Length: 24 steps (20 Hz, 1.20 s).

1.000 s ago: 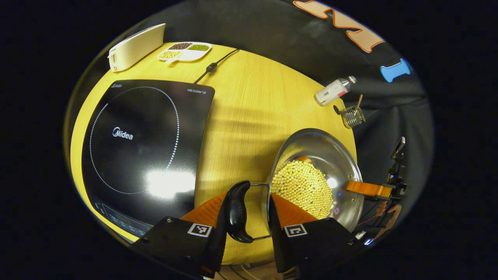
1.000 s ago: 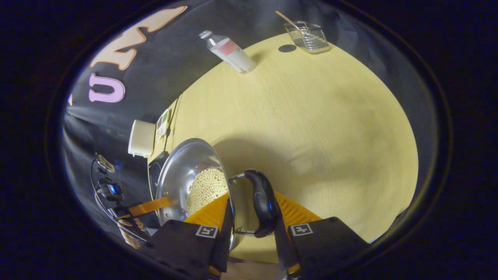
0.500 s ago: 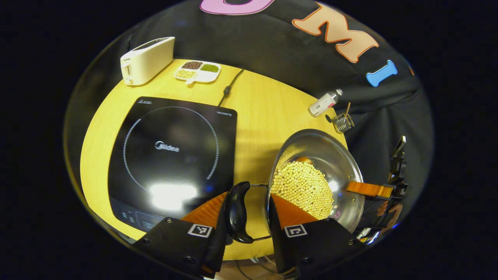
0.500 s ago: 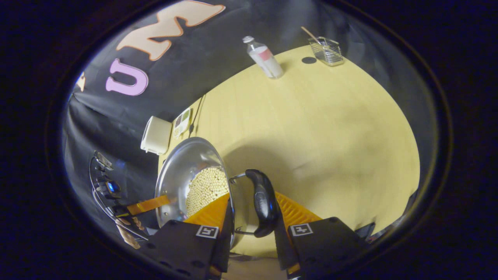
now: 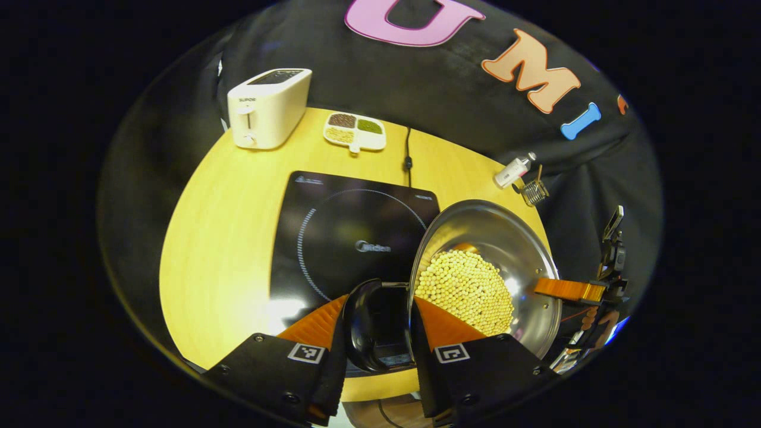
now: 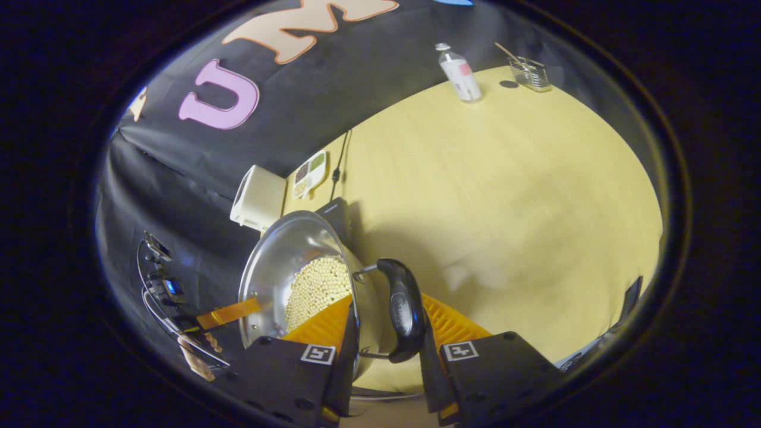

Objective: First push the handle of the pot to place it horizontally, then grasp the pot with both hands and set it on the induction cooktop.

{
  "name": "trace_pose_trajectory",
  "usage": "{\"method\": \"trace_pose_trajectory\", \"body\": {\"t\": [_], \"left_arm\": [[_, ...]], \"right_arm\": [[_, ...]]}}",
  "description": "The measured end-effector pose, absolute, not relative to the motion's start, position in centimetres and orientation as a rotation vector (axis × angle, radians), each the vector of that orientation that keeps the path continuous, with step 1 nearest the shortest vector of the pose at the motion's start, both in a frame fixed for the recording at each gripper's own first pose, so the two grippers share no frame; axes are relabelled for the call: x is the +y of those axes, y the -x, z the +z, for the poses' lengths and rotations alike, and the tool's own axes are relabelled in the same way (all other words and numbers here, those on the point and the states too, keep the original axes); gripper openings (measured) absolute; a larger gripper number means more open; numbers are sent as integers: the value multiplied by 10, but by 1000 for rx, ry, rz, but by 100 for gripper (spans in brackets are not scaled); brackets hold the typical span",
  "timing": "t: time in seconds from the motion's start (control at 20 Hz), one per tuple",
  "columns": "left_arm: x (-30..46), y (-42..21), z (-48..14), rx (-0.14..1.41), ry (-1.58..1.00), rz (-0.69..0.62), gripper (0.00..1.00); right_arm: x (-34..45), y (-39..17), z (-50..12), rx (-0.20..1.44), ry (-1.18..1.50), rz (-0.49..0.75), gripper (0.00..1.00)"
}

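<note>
Tongs [image 5: 373, 333] gripping handles, steel pot [image 5: 511, 238] holding pale beads [image 5: 464, 291]

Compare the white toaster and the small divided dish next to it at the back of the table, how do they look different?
The toaster is a tall, boxy block with slots on top; the divided dish is flat and low. The toaster is plain white all over, while the dish holds dark, green and pale fillings in separate compartments. The toaster is the bulkier of the two. Both are white and sit behind the induction cooktop near the back edge of the table.
</note>
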<state>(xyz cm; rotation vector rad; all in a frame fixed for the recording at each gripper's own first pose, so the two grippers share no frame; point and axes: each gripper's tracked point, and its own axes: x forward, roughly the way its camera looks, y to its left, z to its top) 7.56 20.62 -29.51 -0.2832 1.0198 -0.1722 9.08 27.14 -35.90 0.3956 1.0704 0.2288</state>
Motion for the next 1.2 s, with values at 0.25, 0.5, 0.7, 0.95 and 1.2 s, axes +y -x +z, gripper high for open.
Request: {"method": "trace_pose_trajectory", "body": {"t": [0.25, 0.5, 0.7, 0.95, 1.2], "left_arm": [[256, -91, -304, 970, 282, -129, 53], [280, -121, -309, 884, 253, -101, 51], [291, -140, -318, 854, 241, -79, 52], [296, -148, -328, 865, 246, -57, 52], [292, -149, -333, 876, 248, -59, 53]], "right_arm": [[324, -105, -365, 1003, -401, 239, 51], [356, -133, -371, 939, -379, 257, 39], [370, -155, -383, 916, -384, 255, 39], [374, -168, -399, 908, -369, 241, 43], [368, -168, -415, 934, -324, 221, 48]]}}
